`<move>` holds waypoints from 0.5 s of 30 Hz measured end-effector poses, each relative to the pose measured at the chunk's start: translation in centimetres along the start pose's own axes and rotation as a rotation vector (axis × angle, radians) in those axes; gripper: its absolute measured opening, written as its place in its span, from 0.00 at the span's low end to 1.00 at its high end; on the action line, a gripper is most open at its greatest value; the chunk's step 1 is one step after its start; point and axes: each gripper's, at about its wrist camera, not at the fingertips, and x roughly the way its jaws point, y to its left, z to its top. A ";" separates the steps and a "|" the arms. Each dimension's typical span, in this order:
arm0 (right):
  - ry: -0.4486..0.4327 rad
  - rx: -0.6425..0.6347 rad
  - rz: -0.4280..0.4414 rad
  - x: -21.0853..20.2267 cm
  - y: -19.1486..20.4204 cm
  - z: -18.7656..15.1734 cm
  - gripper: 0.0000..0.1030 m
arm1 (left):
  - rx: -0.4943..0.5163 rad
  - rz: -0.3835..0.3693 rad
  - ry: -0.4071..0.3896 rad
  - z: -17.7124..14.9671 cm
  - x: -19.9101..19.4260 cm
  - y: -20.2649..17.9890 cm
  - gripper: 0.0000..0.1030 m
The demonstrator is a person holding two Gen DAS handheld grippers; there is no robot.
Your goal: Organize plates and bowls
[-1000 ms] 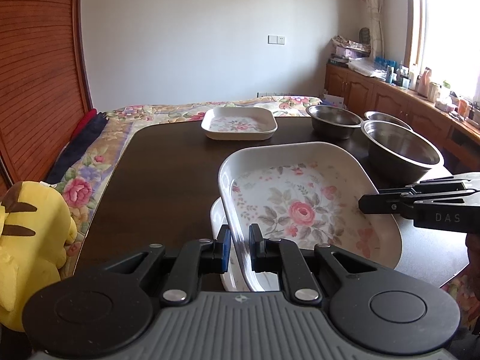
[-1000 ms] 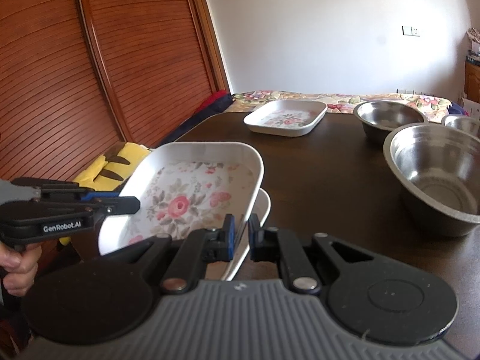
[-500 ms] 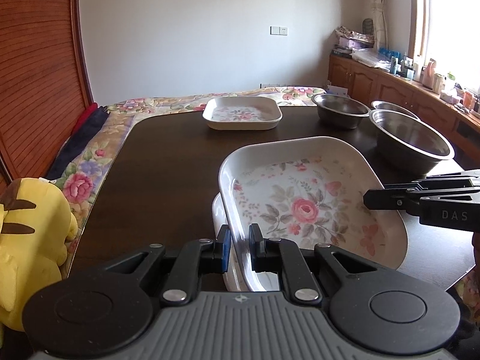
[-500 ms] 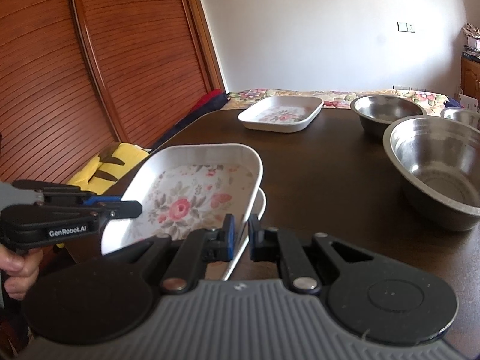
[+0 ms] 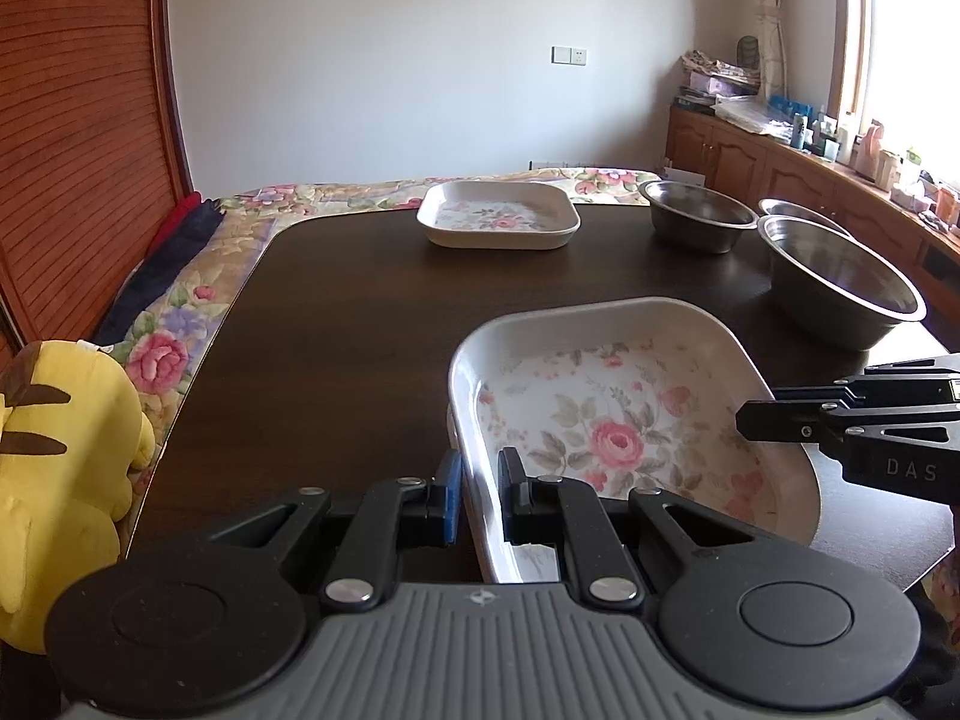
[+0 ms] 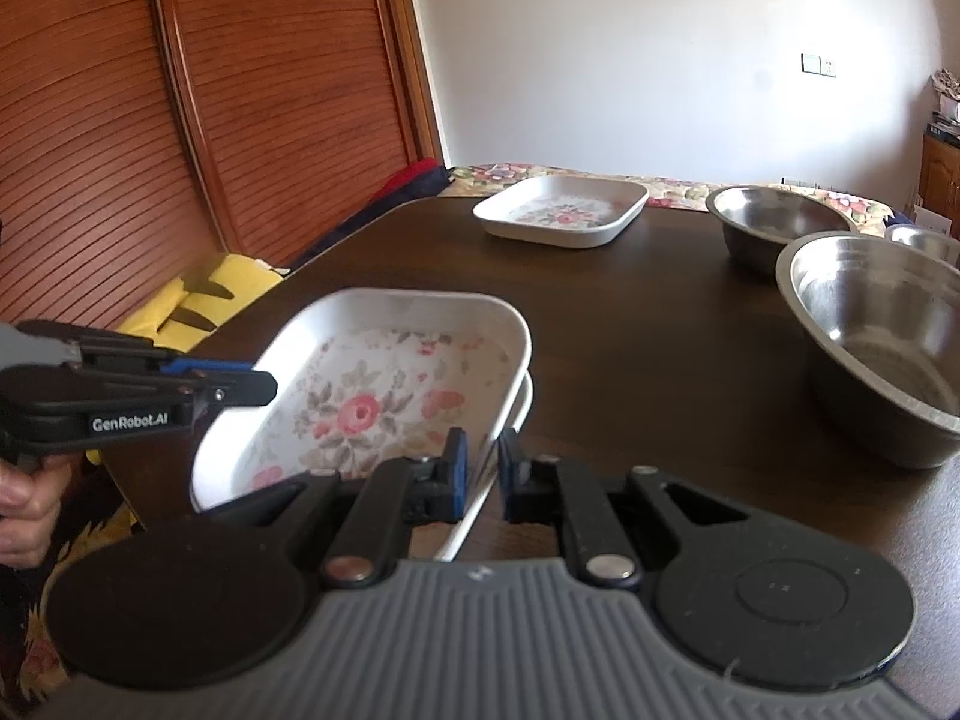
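Observation:
A white floral plate is held from both sides at the near end of the dark table. My left gripper is shut on its left rim, and my right gripper is shut on its right rim. It sits nested on a second white plate, of which only a thin edge shows. A third floral plate lies at the far end. Three steel bowls stand at the right.
A yellow plush toy leans by the table's left edge, on flowered bedding. Wooden slatted doors line the left. A cluttered wooden counter runs under the window at right. A hand holds the left gripper.
The held floral plate has come down onto the plate beneath, so less of the lower plate shows. Both grippers stayed shut on its rims.

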 end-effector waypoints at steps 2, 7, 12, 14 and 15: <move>0.001 0.002 -0.001 0.0 -0.1 0.1 0.14 | 0.001 -0.003 0.000 0.0 0.1 0.0 0.13; -0.009 -0.006 -0.003 0.0 -0.1 -0.1 0.14 | 0.000 -0.002 -0.013 0.2 -0.1 0.0 0.13; -0.032 -0.023 -0.007 -0.7 0.0 -0.1 0.15 | -0.001 0.003 -0.026 0.5 -0.5 0.1 0.13; -0.045 -0.028 -0.011 -1.0 0.0 0.1 0.15 | -0.002 0.005 -0.032 0.6 -0.7 0.2 0.13; -0.050 -0.028 -0.010 -1.1 0.0 0.2 0.15 | -0.003 0.006 -0.037 0.6 -0.8 0.2 0.13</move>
